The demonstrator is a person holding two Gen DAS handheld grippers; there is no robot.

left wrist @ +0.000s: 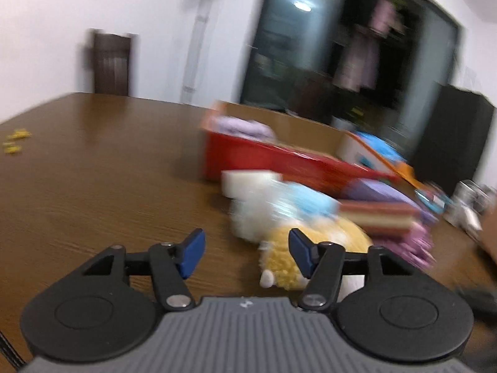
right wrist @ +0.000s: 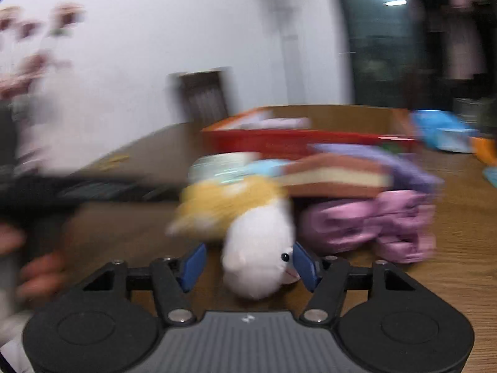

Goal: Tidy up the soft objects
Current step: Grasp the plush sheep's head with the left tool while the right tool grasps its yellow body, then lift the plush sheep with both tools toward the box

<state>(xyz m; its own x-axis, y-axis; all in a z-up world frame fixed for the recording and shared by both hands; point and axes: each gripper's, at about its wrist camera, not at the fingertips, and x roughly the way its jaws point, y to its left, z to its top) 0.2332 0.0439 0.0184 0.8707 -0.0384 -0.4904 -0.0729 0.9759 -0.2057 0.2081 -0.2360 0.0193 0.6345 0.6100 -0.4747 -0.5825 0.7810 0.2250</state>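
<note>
A pile of soft things lies on the brown table in front of a red box (left wrist: 264, 155): a yellow and white plush toy (left wrist: 313, 248), a white sponge block (left wrist: 245, 181), a brown and cream layered sponge (left wrist: 376, 216), a pink fuzzy item (left wrist: 416, 242) and a purple cloth (left wrist: 382, 192). My left gripper (left wrist: 247, 253) is open and empty, just left of the plush. In the right wrist view my right gripper (right wrist: 248, 264) is open, with the plush's white head (right wrist: 257, 251) between its blue pads, not clamped. The red box (right wrist: 279, 141) holds a lilac cloth (right wrist: 279, 122).
A white and blue box (left wrist: 366, 152) and an orange item stand right of the red box. A metal pot (left wrist: 469, 189) sits at the far right. Small yellow bits (left wrist: 17, 138) lie at the table's left edge. A dark chair (left wrist: 111, 65) stands behind the table.
</note>
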